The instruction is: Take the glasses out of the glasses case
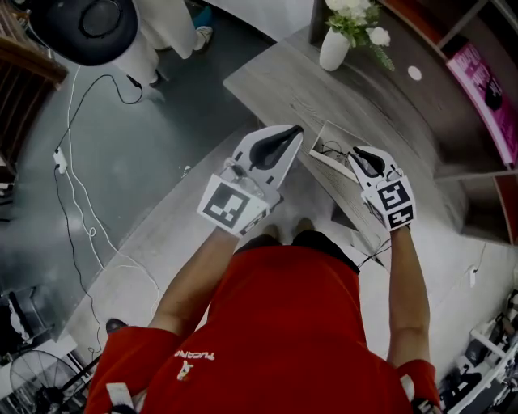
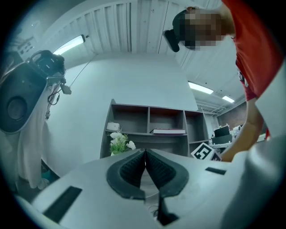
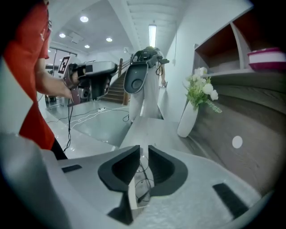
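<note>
Where the glasses case (image 1: 322, 134) lies open on the grey table (image 1: 275, 89), just in front of the person's red shirt, the glasses (image 1: 330, 150) rest inside it as thin dark wire against the white lining; in the right gripper view the same dark frame (image 3: 143, 179) shows through the narrow gap between the pads, with the case's white wall (image 3: 132, 197) standing up in that gap. The right gripper (image 1: 362, 154) sits on the case's near corner, its jaws a little apart around that wall (the wall lies against one pad, and a slit stays clear beside the other). The left gripper (image 1: 293, 129) is just beside the case on its other side, held above the table and tilted upward; in its own view the jaws (image 2: 145, 154) are pressed together with nothing between them, and they look toward a grey shelf unit (image 2: 147, 120) carrying a flat book (image 2: 169, 131). Farther along the table stands a white vase (image 1: 333, 48) of white flowers (image 1: 356, 12), well apart from the case; beyond the table edge a thin white cable (image 1: 77, 202) trails over the dark floor.
</note>
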Tool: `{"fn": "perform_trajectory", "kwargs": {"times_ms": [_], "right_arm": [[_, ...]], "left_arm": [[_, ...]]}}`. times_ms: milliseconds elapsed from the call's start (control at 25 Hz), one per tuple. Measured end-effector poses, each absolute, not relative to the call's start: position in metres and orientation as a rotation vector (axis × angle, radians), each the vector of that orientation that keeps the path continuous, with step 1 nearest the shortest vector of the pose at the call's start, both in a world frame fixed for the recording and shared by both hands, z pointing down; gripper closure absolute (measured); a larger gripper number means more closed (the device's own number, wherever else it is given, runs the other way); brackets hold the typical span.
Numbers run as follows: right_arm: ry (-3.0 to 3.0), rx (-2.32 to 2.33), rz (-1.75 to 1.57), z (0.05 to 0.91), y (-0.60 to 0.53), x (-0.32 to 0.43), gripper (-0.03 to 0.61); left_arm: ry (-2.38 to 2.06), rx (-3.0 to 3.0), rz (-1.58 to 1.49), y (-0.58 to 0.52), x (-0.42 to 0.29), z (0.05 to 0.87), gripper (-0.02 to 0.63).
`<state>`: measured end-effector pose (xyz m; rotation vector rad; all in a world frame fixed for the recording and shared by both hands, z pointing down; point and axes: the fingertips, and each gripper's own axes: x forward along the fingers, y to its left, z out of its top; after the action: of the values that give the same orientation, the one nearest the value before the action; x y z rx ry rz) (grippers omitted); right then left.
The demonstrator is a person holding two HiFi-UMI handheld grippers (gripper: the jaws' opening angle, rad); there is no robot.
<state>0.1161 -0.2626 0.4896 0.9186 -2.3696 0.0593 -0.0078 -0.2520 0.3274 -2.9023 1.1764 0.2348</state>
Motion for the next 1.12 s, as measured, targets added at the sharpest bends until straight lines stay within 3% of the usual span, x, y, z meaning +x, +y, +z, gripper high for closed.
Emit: {"fn": "perform_trajectory", "kwargs": {"times_ms": [400,760,1120], "right_arm": [[-2.237,0.634,0.192,0.562,-0.280,0.121,0.465],[-2.149,0.496,0.262,0.598,-0.282,0.120,0.454],[-2.192,0.397,0.365,0.599,-0.276,0.118,0.515]], "left_arm": [[1.301,-2.909,0.133,-0.262,0.003,0.352,0.603],[1.373,-2.905,0.090,-0.263,-0.003,0.364,0.603],[1.380,-2.913,0.059,-0.264,-0.004,0.371,0.603]]}}
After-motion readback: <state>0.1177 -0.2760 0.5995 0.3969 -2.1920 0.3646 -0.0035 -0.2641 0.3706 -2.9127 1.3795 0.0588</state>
